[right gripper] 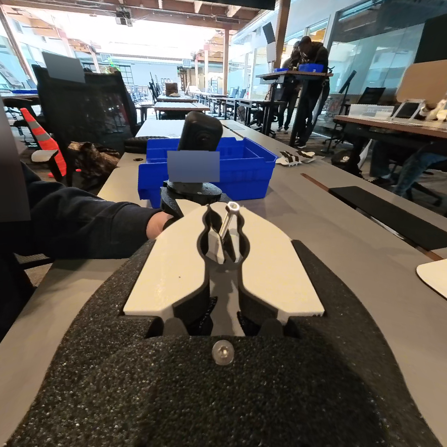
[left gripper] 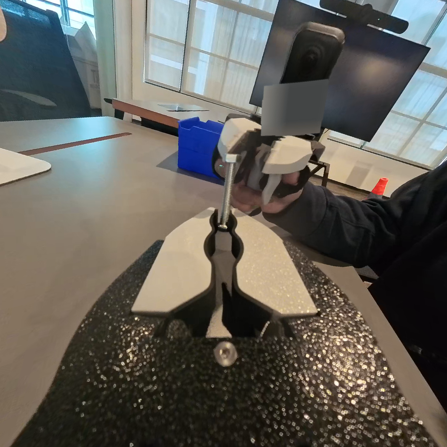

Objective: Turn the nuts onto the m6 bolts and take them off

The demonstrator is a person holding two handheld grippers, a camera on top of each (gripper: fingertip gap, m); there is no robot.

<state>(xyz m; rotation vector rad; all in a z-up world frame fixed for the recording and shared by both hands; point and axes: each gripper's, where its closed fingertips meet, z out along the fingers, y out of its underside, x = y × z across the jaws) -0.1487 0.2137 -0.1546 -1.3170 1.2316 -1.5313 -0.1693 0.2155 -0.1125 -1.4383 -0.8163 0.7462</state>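
Note:
My left gripper point(left gripper: 223, 217) is shut on the head end of a long silver bolt point(left gripper: 227, 191) and holds it upright above the grey table point(left gripper: 96, 193). A hex nut point(left gripper: 231, 158) sits on the bolt's top end. My right gripper point(left gripper: 251, 157) faces it from behind, its two fingers apart, with the nut against one fingertip. In the right wrist view the nut point(right gripper: 233, 206) lies between the tips of the right gripper point(right gripper: 225, 208), close to the right finger. The bolt point(right gripper: 226, 225) runs down to the left gripper's fingers point(right gripper: 215, 244).
A blue bin point(left gripper: 196, 145) stands on the table just behind the grippers and also shows in the right wrist view point(right gripper: 242, 169). A white pad point(right gripper: 433, 278) and a black mat point(right gripper: 387, 217) lie to the right. An office chair point(right gripper: 84, 108) and an orange cone point(right gripper: 43, 137) stand beyond the table's left edge. The tips of one gripper are about 5 cm away from the tips of the other.

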